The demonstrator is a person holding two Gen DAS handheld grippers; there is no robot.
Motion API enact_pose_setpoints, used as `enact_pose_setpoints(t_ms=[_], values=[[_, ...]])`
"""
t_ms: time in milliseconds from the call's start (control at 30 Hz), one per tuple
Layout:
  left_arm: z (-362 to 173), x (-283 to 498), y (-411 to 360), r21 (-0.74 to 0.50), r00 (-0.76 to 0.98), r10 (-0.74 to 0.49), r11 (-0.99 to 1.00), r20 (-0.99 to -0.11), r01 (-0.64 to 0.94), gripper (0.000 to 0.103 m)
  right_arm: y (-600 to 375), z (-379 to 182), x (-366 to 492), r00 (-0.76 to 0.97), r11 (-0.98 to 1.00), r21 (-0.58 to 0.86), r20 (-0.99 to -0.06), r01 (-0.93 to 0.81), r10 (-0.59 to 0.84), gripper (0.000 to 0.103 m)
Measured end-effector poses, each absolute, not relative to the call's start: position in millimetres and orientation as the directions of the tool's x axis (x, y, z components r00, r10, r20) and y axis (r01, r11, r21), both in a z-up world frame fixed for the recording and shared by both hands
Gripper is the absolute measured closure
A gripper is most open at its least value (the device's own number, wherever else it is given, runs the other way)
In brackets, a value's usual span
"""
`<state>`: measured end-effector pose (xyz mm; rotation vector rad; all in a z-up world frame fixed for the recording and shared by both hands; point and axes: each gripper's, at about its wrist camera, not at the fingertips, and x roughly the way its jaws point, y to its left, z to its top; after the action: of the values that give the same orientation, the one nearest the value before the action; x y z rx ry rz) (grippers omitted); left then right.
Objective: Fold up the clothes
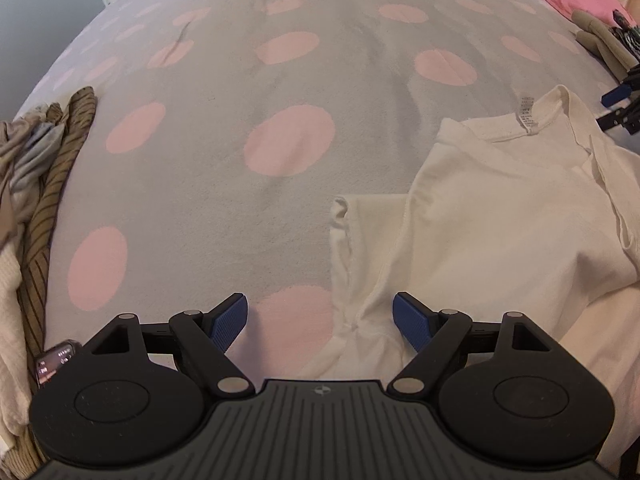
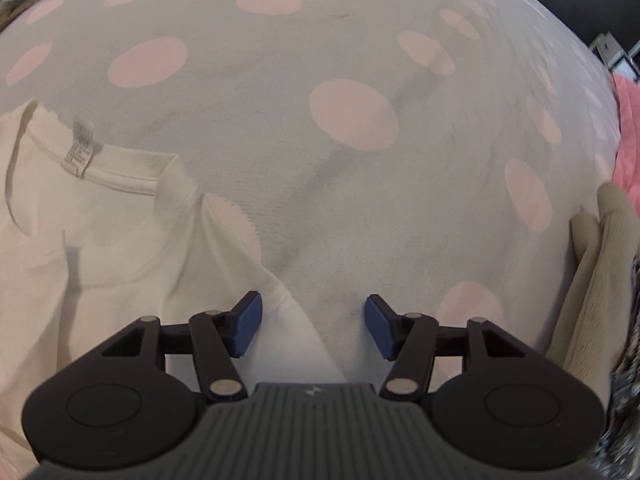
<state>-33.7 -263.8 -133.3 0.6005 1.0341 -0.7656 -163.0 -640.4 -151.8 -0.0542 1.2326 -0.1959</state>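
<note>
A bed covered in a grey spread with pink dots (image 1: pixel 224 208) holds a cream T-shirt (image 1: pixel 500 216) laid flat, neck label up, a heap of striped and pale clothes (image 1: pixel 44 184) at its left edge, and beige folded garments (image 2: pixel 596 272) at its right.

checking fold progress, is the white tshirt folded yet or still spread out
Mostly spread, not neatly folded. The white t-shirt lies on the bedspread with neck label exposed and one sleeve sticking out, rumpled. Both grippers are open above it.
</note>
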Motion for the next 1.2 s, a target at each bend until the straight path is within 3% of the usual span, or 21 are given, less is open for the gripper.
enact_pose_setpoints(t_ms=[67, 133, 333, 467, 667, 833, 1133, 1167, 1200], values=[[-132, -36, -263, 0.075, 0.294, -0.282, 0.593, -0.913, 0.802, 0.029, -640, -150, -167, 0.319, 0.984, -0.124, -0.934, 0.128, -0.159, 0.051], [-129, -40, -263, 0.082, 0.311, -0.305, 0.581, -0.900, 0.810, 0.042, -634, -149, -171, 0.324, 0.986, -0.129, -0.933, 0.108, -0.158, 0.063], [-124, -63, -268, 0.184, 0.377, -0.393, 0.447, -0.839, 0.875, 0.047, -624, -148, -178, 0.327, 0.982, -0.161, -0.927, 0.095, -0.184, 0.065], [-133, -69, -275, 0.181, 0.343, -0.401, 0.389, -0.850, 0.903, 0.075, -622, -148, -180, 0.327, 0.983, -0.159, -0.927, 0.094, -0.181, 0.066], [-137, -72, -278, 0.201, 0.351, -0.422, 0.360, -0.836, 0.911, 0.083, -621, -147, -181, 0.324, 0.984, -0.157, -0.929, 0.089, -0.178, 0.066], [-129, -86, -280, 0.272, 0.395, -0.489, 0.305, -0.778, 0.913, 0.083, -623, -148, -181, 0.322, 0.985, -0.149, -0.931, 0.089, -0.170, 0.066], [-142, -75, -287, 0.246, 0.395, -0.404, 0.372, -0.825, 0.895, 0.082, -623, -147, -184, 0.327, 0.986, -0.131, -0.932, 0.101, -0.157, 0.065], [-142, -76, -287, 0.244, 0.391, -0.401, 0.370, -0.829, 0.896, 0.083, -623, -147, -184, 0.328, 0.986, -0.127, -0.932, 0.104, -0.155, 0.065], [-141, -77, -287, 0.233, 0.381, -0.408, 0.367, -0.830, 0.901, 0.091, -623, -147, -185, 0.330, 0.987, -0.123, -0.932, 0.107, -0.152, 0.066]])
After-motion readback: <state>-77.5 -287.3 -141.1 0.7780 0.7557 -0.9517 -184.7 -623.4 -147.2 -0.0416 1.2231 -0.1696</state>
